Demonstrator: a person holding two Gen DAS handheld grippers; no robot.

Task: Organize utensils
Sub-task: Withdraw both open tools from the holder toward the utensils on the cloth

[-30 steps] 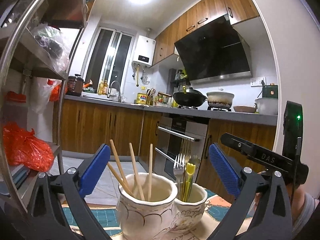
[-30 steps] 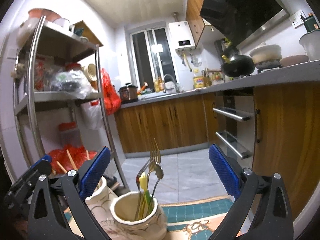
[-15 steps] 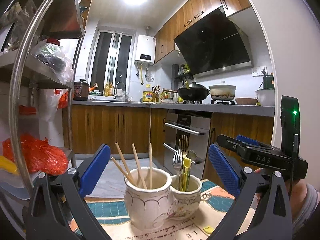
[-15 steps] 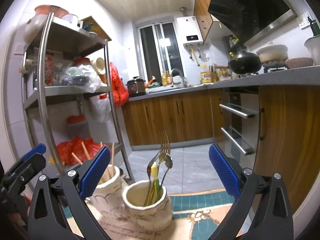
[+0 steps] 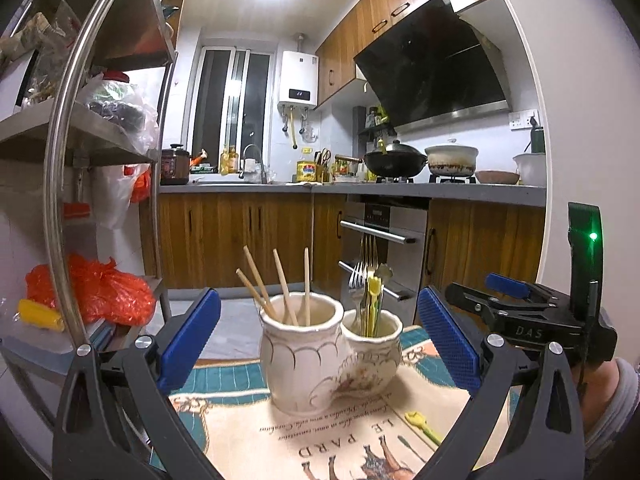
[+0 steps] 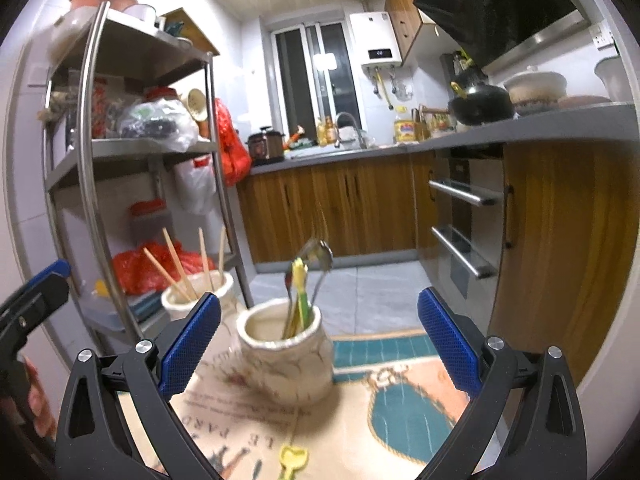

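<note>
two cream ceramic jars standing side by side, touching, at centre of the left wrist view: taller jar (image 5: pixel 301 354) with four wooden chopsticks (image 5: pixel 285 294) fanned out of its mouth, shorter jar (image 5: pixel 374 350) just right of it with forks (image 5: pixel 364 280), a spoon and a yellow-topped pick. both on a patterned mat (image 5: pixel 320 440) covering the tabletop. one more yellow-topped pick (image 5: pixel 420 424) lying loose on the mat at lower right of that view, well in front of the jars; same pick at bottom centre of the right wrist view, a little blurred.

left tool (image 5: pixel 318 336) gaping wide, blue pads either side of the jars in the frame, nothing held. right tool (image 6: pixel 318 338) equally wide open and empty, shorter jar framed between its pads; also visible at right edge of the left view, with a bit of a person's sleeve behind it.

likely remaining job: lifting the loose pick and dropping it in with the cutlery. risks, as a judgement:
- pick thin and flat against cloth, so pads closing over it may slip off or pinch the mat and drag it, shifting both jars.
- jars tall, narrow-based and touching; a sideways knock from either tool on the way down could rock one into the other.
- forks and chopsticks stand high above the rims; a low pass across the top could catch a handle and tip a jar or flick a piece out.
- two tools close together over one small spot; collision possible.
</note>
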